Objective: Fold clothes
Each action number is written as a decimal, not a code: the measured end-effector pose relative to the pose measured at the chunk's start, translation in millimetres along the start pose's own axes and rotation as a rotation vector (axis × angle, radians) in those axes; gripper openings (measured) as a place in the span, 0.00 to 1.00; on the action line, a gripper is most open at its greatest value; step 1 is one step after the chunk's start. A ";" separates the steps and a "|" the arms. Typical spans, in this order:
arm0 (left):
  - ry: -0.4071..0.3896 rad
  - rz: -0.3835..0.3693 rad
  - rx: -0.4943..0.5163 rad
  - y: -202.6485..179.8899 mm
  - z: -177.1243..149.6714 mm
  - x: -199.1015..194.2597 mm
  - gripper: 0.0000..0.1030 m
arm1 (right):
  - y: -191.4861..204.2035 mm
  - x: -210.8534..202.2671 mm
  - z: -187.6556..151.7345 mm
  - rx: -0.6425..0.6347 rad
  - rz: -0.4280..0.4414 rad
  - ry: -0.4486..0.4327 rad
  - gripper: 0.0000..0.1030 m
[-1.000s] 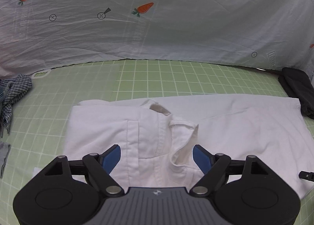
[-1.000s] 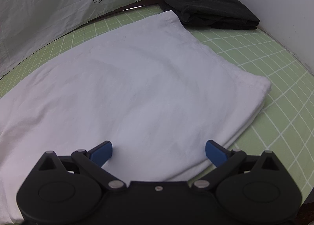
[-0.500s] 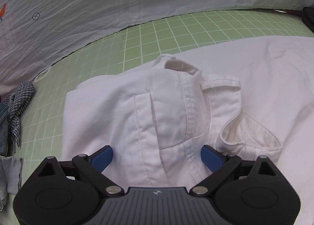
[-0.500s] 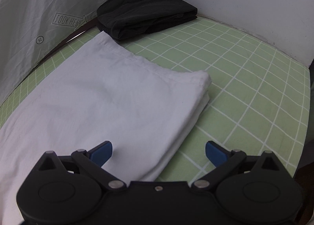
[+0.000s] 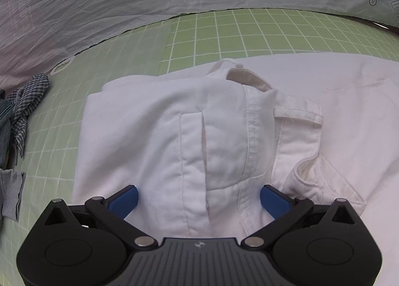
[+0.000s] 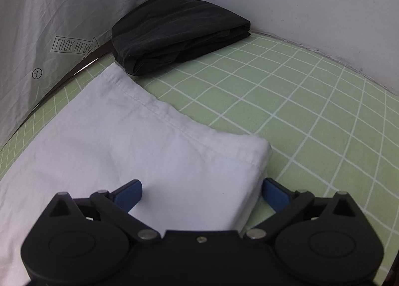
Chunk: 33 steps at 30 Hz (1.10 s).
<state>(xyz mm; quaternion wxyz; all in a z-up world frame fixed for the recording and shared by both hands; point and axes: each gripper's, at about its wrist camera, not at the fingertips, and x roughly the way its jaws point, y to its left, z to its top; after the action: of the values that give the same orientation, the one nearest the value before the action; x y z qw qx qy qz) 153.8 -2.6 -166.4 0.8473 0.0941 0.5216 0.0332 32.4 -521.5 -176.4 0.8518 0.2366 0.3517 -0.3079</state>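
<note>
Our white pants [image 5: 189, 136] lie flat on the green checked mat [image 6: 311, 101], laid double, waist end at our left claw [image 5: 198, 197] and leg end at our right claw [image 6: 202, 192]. Both claws have dropped closer to the pants than a moment ago. Both stand wide open, holding nothing. We think they are getting ready to grab. The black folded cloth [image 6: 179, 34] sits just past the leg end.
</note>
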 end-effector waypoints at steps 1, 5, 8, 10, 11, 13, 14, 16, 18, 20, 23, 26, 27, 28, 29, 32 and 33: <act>0.004 -0.001 -0.002 0.0 0.9 0.0 1.00 | -1.3 -0.1 1.0 0.021 0.031 0.000 1.00; 0.013 0.003 -0.015 -0.9 2.5 0.1 1.00 | -7.4 -1.6 5.2 0.115 0.181 0.013 0.97; 0.015 0.004 -0.023 -0.4 3.5 0.4 1.00 | -12.9 0.2 4.2 0.257 0.312 0.024 0.90; 0.016 0.003 -0.025 0.1 4.2 0.5 1.00 | -17.0 2.9 3.4 0.345 0.371 0.027 0.90; 0.017 0.002 -0.024 0.2 4.7 0.7 1.00 | -19.8 4.7 3.3 0.388 0.392 0.027 0.89; 0.020 0.001 -0.025 0.3 5.5 0.7 1.00 | -27.4 10.6 1.9 0.485 0.406 0.041 0.81; 0.021 0.000 -0.025 0.4 5.9 0.9 1.00 | -31.3 13.6 1.1 0.533 0.411 0.048 0.69; 0.023 -0.001 -0.025 0.9 6.5 1.0 1.00 | -39.1 19.8 -0.5 0.631 0.421 0.064 0.48; 0.023 -0.002 -0.026 1.7 7.4 1.4 1.00 | -46.9 26.0 -2.1 0.728 0.431 0.080 0.34; 0.023 -0.003 -0.027 2.3 8.0 1.9 1.00 | -54.7 32.2 -3.7 0.825 0.439 0.096 0.20; 0.021 -0.004 -0.030 2.7 8.4 2.0 1.00 | -56.7 28.6 -9.2 0.921 0.521 0.074 0.17; 0.017 -0.003 -0.038 3.0 8.2 2.4 1.00 | -48.9 20.8 -9.6 0.966 0.622 0.046 0.16; 0.018 -0.006 -0.039 3.3 8.3 2.4 1.00 | -43.7 18.1 -7.7 0.960 0.648 0.041 0.16; 0.020 -0.008 -0.040 3.7 8.4 2.3 1.00 | -38.3 14.3 -4.9 0.941 0.677 0.039 0.16; 0.021 -0.011 -0.040 4.0 8.5 2.3 1.00 | -32.9 10.3 -1.9 0.920 0.706 0.039 0.16; 0.029 -0.025 -0.035 6.8 10.0 1.7 1.00 | -10.2 0.2 6.1 0.866 0.783 0.049 0.16; 0.032 -0.032 -0.032 8.1 10.5 1.2 1.00 | -1.0 -3.0 7.6 0.845 0.806 0.059 0.16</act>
<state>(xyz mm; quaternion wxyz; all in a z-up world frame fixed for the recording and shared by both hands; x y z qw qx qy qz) 164.0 4.2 -161.3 0.8407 0.0716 0.5359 0.0293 33.4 -525.9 -169.5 0.7233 0.6794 0.1042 -0.0666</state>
